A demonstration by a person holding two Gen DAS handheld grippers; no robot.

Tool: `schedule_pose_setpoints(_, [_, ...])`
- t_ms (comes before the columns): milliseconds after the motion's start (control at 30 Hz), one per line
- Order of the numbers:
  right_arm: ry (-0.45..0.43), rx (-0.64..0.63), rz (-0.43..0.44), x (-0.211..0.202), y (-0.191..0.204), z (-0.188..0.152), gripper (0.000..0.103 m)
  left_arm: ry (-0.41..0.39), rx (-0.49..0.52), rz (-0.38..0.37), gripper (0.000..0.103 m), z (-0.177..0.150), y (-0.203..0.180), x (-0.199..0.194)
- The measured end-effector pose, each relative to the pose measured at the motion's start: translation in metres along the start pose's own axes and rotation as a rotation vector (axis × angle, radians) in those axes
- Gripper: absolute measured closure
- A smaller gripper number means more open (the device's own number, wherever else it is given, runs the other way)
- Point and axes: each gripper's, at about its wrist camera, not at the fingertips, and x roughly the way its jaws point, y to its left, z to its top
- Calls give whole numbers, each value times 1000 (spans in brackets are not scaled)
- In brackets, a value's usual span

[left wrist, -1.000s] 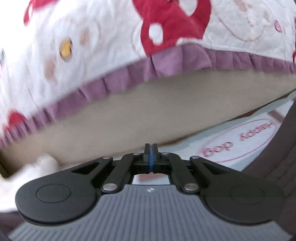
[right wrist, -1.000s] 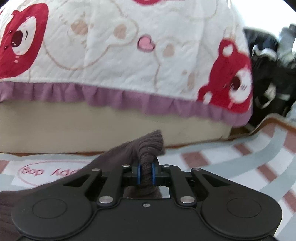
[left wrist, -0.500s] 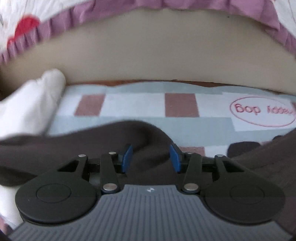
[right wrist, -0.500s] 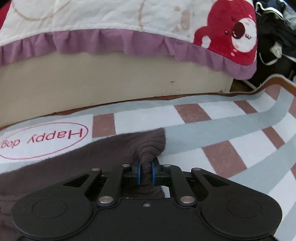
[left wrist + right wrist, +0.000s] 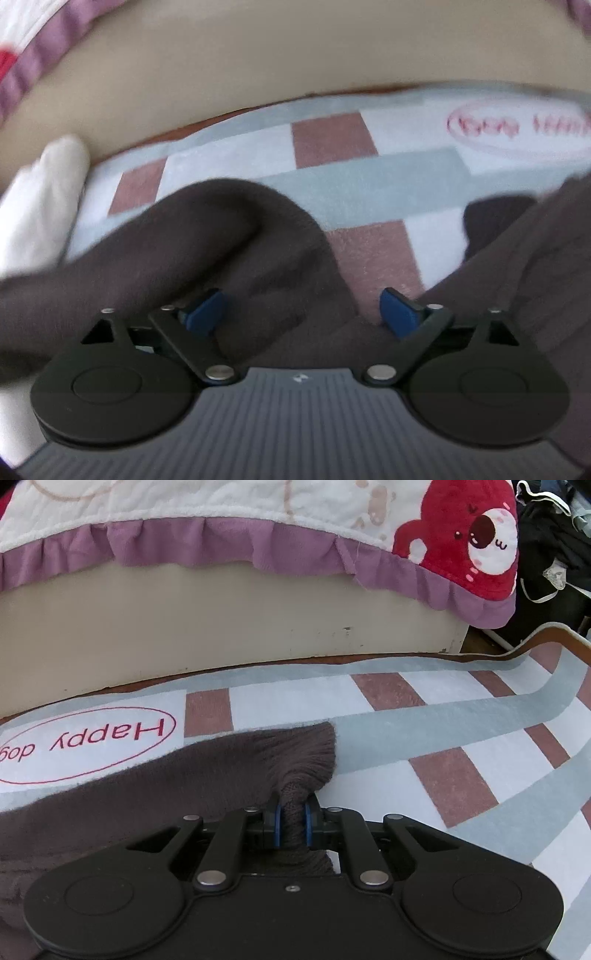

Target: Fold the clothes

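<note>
A dark brown knitted garment [image 5: 221, 236] lies on the checked rug [image 5: 369, 177]. In the left wrist view my left gripper [image 5: 303, 315] hangs low over it with its jaws opening wide. A fold of the brown cloth sits between the blue pads [image 5: 397, 317], and neither pad presses on it. In the right wrist view my right gripper [image 5: 291, 825] is shut on a bunched corner of the same brown garment [image 5: 258, 760], close above the rug [image 5: 443, 746].
A beige bed base [image 5: 221, 627] runs along the rug's far edge, under a bear-print quilt with a purple frill [image 5: 240, 542]. A white cloth [image 5: 40, 199] lies at the rug's left end. Dark clothes [image 5: 546, 554] are piled at the far right.
My left gripper went from shut to wide open, tipped down and sank toward the brown garment. My right gripper sank and tipped down early on, then held still, gripping the corner throughout.
</note>
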Motion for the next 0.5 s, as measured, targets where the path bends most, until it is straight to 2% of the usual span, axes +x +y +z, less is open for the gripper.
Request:
schedule_pose_setpoints(33, [-2,1,3,0,0,0,90,-6,-24,-5,4,4,3,3])
schedule_pose_setpoints(67, [-3,0,6,0,-1,1,90,-11,-48,-9,15,7,5,5])
schedule_pose_setpoints(100, [-2,-3,8,0,-1,1,90,-9,-92,-19,57,12,10,6])
schedule_pose_setpoints(133, [-2,-3,10,0,-1,1,90,-4,-145,-31,77,18,17,6])
schedule_pose_setpoints(167, [-3,-3,11,-1,-1,1,90,-15,-140,-16,95,23,19,4])
schedule_pose_setpoints(267, [-2,4,18,1,-3,-1,90,-94,-39,82,96,39,19,-9])
schedule_pose_setpoints(333, [-15,29,35,-1,-8,-1,90,-211,8,175,96,53,24,-31])
schedule_pose_setpoints(400, [-49,76,66,-6,-15,2,90,-343,-33,213,96,72,37,-57])
schedule_pose_setpoints(500, [-115,137,109,-13,-23,6,90,-443,-119,205,96,97,51,-75])
